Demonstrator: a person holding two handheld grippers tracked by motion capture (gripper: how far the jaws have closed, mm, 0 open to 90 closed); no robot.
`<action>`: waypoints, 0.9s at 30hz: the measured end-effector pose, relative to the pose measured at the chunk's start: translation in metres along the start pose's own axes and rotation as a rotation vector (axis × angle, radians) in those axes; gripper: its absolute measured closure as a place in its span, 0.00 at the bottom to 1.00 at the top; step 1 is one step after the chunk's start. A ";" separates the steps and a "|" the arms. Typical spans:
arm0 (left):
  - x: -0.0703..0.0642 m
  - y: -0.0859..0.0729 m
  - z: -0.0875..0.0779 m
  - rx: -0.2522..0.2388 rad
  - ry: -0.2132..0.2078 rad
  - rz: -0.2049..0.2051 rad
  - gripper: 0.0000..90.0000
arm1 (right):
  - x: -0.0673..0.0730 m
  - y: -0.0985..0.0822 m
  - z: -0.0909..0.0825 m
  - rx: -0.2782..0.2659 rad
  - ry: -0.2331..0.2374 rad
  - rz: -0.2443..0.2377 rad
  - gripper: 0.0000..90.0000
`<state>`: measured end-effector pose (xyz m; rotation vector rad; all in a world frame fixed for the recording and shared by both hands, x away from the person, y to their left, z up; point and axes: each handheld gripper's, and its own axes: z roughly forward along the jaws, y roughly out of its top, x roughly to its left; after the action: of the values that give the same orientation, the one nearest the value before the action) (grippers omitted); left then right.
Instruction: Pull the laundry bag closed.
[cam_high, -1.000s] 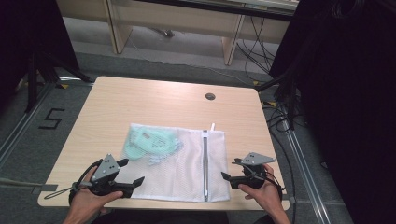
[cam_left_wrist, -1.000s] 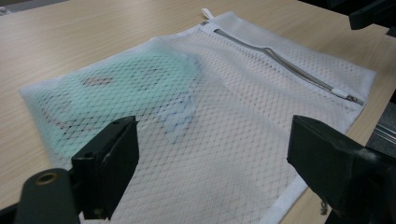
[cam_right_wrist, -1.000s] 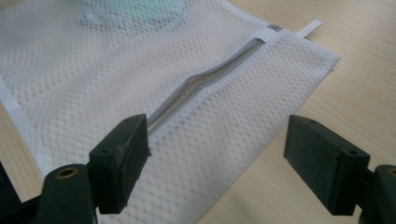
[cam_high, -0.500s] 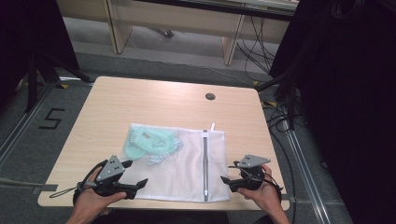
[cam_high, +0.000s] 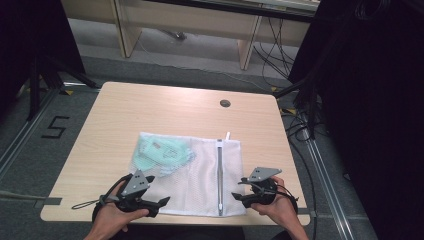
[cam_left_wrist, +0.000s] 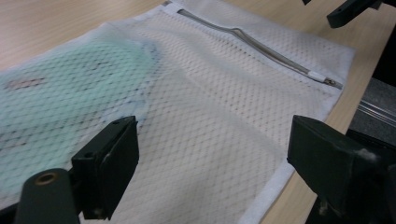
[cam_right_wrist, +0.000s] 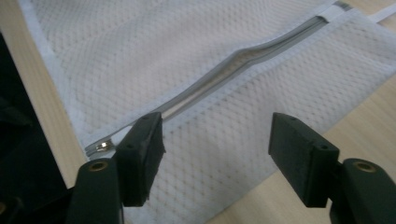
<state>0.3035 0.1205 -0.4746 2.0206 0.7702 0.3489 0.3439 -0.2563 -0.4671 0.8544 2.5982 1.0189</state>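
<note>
**Two tools at the near edge of a mesh bag**

While the mesh bag (cam_high: 195, 172) lay flat on the table (cam_high: 150, 112), close to the person's edge, both tools stood at its near corners. The bag was white, with a pale green cloth (cam_high: 162, 154) showing through the mesh in its far left part. A grey zip (cam_high: 219, 175) ran from the near edge to the far edge, toward the bag's right side, and its pull (cam_right_wrist: 100, 147) sat at the near end.

The left tool (cam_high: 160, 202), held in the left hand (cam_high: 112, 220), rested at the bag's near left corner. In the left gripper view its jaws stood wide apart above the mesh, one over the edge of the green cloth (cam_left_wrist: 60, 116), the other over the bag's hem, and nothing was pinched between them.

The right tool (cam_high: 239, 197), held in the right hand (cam_high: 277, 207), sat just beside the bag's near right corner. Its jaws had just been closing, yet in the right gripper view they were still well apart. They stood over the strip of mesh to the right of the zip (cam_right_wrist: 224, 74), with the left jaw next to the pull. The pads did not press on the fabric, so the bag (cam_right_wrist: 154, 46) was not gripped.
</note>
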 end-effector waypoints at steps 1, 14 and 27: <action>-0.001 0.000 0.002 0.001 -0.001 0.014 0.18 | 0.000 0.001 0.000 0.018 0.013 -0.018 0.47; -0.027 0.006 0.037 0.047 -0.081 0.052 0.19 | 0.017 0.014 0.019 0.131 0.180 -0.132 0.56; -0.034 0.007 0.045 0.077 -0.112 0.088 0.19 | 0.031 0.018 0.035 0.205 0.255 -0.177 0.53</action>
<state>0.3037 0.0666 -0.4914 2.1314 0.6354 0.2576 0.3404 -0.2079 -0.4803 0.5510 2.9710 0.8746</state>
